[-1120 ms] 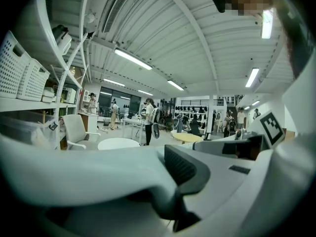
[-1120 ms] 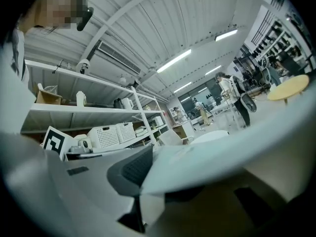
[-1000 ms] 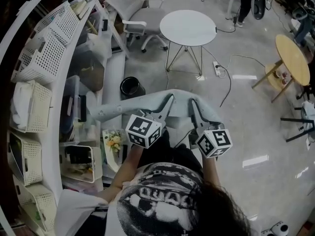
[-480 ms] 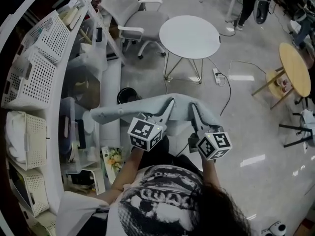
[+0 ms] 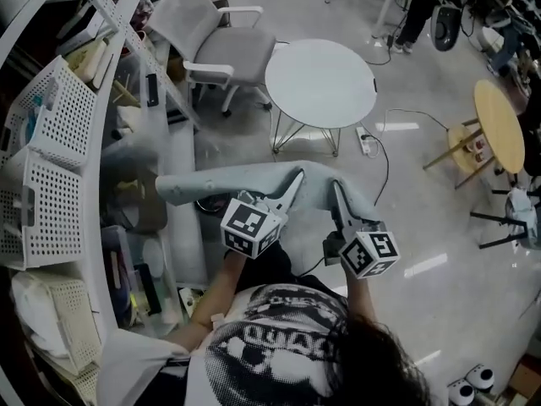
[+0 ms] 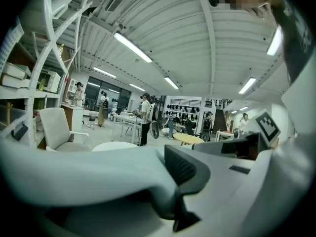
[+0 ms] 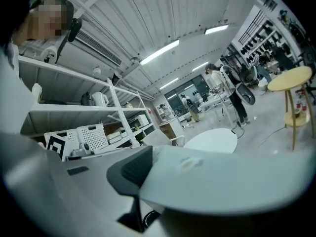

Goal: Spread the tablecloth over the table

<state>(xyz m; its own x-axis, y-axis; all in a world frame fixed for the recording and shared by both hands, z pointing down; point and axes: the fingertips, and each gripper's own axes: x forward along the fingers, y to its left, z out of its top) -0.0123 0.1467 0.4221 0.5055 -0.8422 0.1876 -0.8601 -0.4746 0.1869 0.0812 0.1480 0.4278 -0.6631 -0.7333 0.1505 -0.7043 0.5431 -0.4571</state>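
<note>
Nearest me, my left claw (image 5: 296, 176) is closed tight on a fold of the pale blue-grey tablecloth (image 5: 228, 183). My right claw (image 5: 336, 186), just beside it, pinches the same cloth between jaws that have just been opening a little. The tablecloth hangs bunched in the air in front of me, trailing out to my left, well apart from the round white tabletop (image 5: 321, 83) farther ahead. A grey office chair (image 5: 221, 45) stands past that on the left, and white shelving (image 5: 51, 142) runs along my left side.
</note>
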